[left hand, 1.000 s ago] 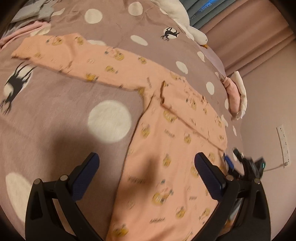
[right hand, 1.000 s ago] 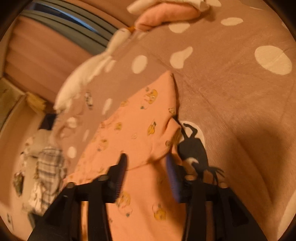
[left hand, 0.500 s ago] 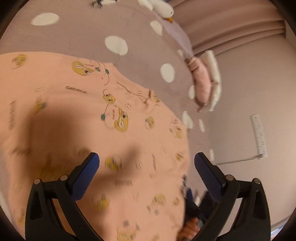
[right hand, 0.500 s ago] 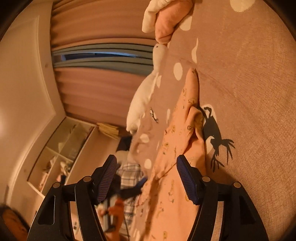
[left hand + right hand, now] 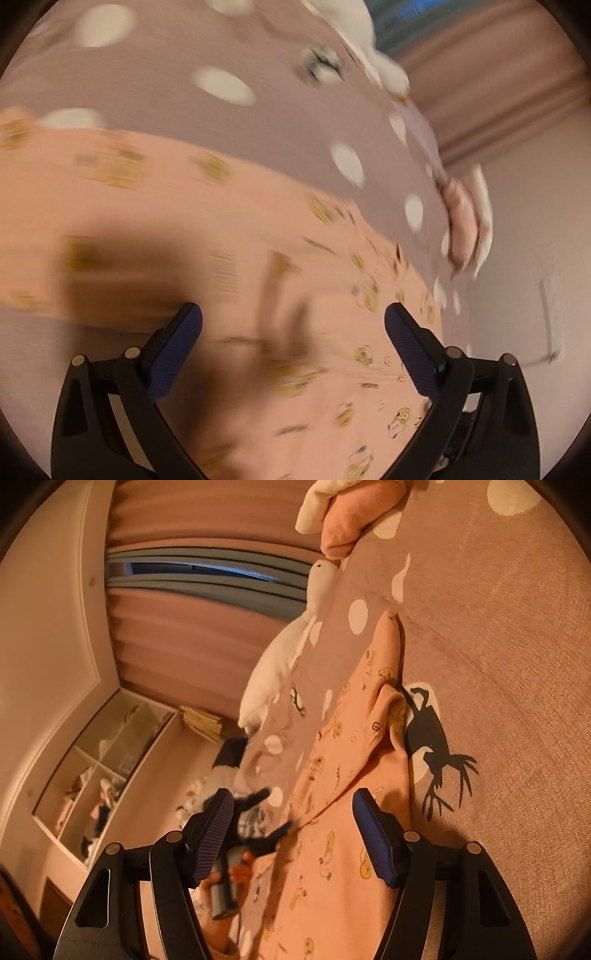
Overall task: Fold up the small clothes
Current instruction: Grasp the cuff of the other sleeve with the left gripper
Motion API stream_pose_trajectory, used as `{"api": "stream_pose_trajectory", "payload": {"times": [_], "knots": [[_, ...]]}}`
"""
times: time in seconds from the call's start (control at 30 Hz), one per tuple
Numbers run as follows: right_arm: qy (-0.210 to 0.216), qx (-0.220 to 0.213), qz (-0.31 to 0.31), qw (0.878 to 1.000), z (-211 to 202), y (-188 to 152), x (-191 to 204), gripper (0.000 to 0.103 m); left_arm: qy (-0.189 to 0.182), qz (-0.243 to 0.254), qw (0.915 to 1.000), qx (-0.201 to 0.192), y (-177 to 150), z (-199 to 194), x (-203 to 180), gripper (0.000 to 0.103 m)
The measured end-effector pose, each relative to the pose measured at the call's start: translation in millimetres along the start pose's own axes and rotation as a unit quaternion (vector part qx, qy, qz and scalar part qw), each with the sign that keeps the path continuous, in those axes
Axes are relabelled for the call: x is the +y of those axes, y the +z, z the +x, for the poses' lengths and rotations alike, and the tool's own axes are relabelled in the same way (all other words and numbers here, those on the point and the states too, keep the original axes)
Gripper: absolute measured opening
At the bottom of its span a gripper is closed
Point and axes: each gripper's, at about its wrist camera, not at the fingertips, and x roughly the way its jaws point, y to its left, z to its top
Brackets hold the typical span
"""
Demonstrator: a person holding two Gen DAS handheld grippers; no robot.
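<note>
- No brand, label or writing can be read in either view; the short dark marks printed on the peach top [image 5: 229,221] are too blurred in the left wrist view and too small in the right wrist view to tell as words.
- In the left wrist view the left gripper [image 5: 293,334] has its blue-padded fingers [image 5: 173,350] spread wide, with nothing between them and nothing touched; the picture is smeared by motion.
- Beyond those fingers the peach top, printed with small yellow cartoon birds, lies flat on the brown bedspread [image 5: 155,55] with white dots.
- At the right of that view a pink and white folded cloth [image 5: 463,225] sits at the bedspread's edge by the wall.
- In the right wrist view the right gripper [image 5: 291,832] has its jaws apart, having just been opening; its pads [image 5: 373,845] press on nothing, though the top [image 5: 332,867] lies beyond the gap.
- Left of it, a hand [image 5: 236,877] grips a dark handle.
- The top's sleeve [image 5: 384,664] runs up the bedspread, just beside a black deer print [image 5: 428,738].
</note>
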Motion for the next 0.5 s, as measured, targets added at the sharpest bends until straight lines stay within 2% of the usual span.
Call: {"api": "stream_pose_trajectory", "payload": {"times": [0.1,0.17,0.3,0.4,0.5], "knots": [[0.000,-0.001,0.001,1.000,-0.5,0.0,-0.6,0.067,0.008,-0.055,0.9970,-0.054,7.1,-51.1,47.8,0.100],[0.003,-0.003,0.004,1.000,-1.4,-0.2,-1.3,0.067,0.003,-0.104,0.9907,-0.089,9.3,-82.4,82.9,0.100],[0.000,-0.002,0.001,1.000,-1.6,-1.3,-0.9,0.067,-0.023,-0.206,0.9670,-0.148,7.5,-134.3,151.2,0.100],[-0.008,-0.001,-0.005,1.000,-0.5,-2.0,1.2,0.067,-0.036,-0.252,0.9519,-0.170,6.6,-148.8,182.1,0.100],[-0.012,-0.001,-0.008,1.000,-0.6,-2.5,1.7,0.067,-0.038,-0.276,0.9453,-0.169,8.2,-150.3,202.1,0.100]]}}
